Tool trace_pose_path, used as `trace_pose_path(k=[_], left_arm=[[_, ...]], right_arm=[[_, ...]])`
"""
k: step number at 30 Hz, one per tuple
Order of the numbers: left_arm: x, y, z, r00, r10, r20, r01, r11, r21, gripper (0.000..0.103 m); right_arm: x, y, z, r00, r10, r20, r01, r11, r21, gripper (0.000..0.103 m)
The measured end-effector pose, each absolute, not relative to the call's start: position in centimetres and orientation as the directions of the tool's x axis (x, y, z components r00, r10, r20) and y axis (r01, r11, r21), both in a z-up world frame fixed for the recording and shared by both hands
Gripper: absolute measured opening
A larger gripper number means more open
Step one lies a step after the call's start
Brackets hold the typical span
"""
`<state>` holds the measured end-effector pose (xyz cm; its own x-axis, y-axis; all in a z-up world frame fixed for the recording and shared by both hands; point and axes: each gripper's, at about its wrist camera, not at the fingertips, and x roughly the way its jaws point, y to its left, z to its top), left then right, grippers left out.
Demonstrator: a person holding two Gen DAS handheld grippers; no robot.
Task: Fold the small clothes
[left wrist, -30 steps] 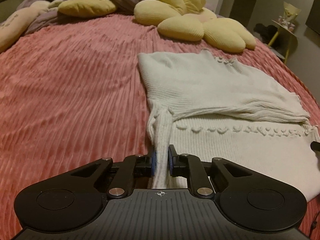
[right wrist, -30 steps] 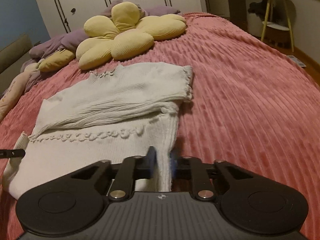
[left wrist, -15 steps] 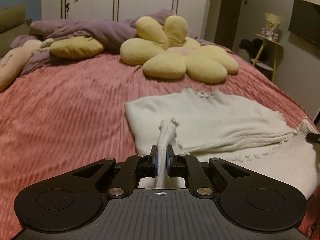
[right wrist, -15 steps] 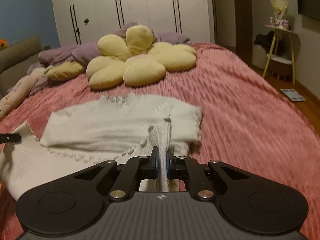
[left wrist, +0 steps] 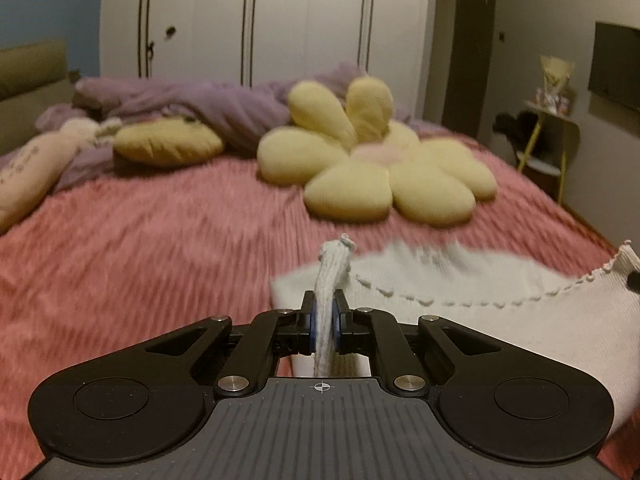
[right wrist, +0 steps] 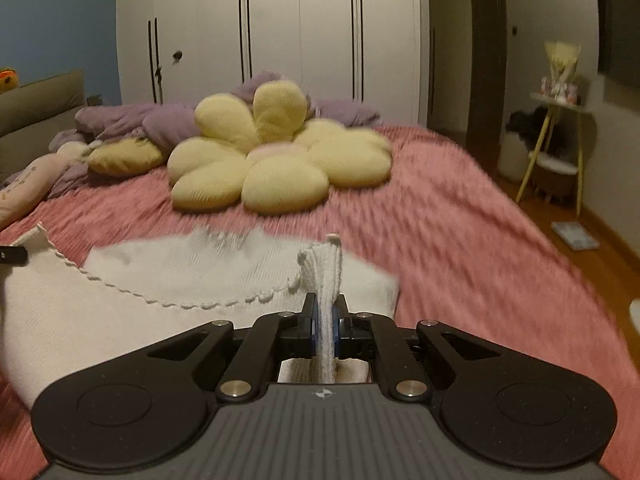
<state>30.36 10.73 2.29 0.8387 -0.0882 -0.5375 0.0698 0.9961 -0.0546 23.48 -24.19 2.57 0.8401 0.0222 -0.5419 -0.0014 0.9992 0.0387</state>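
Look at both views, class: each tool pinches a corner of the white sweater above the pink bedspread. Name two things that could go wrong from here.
1. The left tool and right tool each grip only a thin bunch of the sweater; a corner might slip out.
2. The hem sags between the corners, so the fold could land uneven or bunch on the bedspread.

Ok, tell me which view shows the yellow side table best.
The right wrist view: the yellow side table shows its top, splayed legs and lower shelf, with floor beneath. The left wrist view shows the same table smaller, near the frame's right edge.
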Motion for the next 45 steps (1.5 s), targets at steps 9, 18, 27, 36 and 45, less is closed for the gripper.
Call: trace_pose_path(k=[9,18,27,36,45], left_arm=[[37.4,9.9,-3.4,0.74,-0.067,-0.67,0.023,0.997,-0.075,0.011],[37.5,10.2,-6.0,0.713,-0.102,-0.693,0.052,0.994,-0.094,0.009],[40.5,9.2,-0.8,0.852,0.023,-0.524,-0.012,1.0,0.025,0.009],[46.3,7.1,-5.9,0.781,0.179,-0.598,-0.123,0.983,0.133,0.011],[45.5,9.1,-9.1,0.747,0.248,-0.617,-0.229,0.967,0.112,0.062]], right_arm=[[32.9,-26.1,-1.8,0.752,0.0,-0.66,0.116,0.984,0.133,0.006],[34.0,-26.4,-5.0,0.694,0.048,-0.718,0.069,0.989,0.133,0.01],[36.5,-23.8,-1.1,0.804,-0.101,-0.586,0.073,0.995,-0.072,0.006],[43.0,-22.6,-2.9,0.801,-0.226,-0.555,0.194,0.974,-0.117,0.006],[43.6,-23.4,-8.7,0.742,-0.262,-0.617,0.234,0.964,-0.127,0.038]])
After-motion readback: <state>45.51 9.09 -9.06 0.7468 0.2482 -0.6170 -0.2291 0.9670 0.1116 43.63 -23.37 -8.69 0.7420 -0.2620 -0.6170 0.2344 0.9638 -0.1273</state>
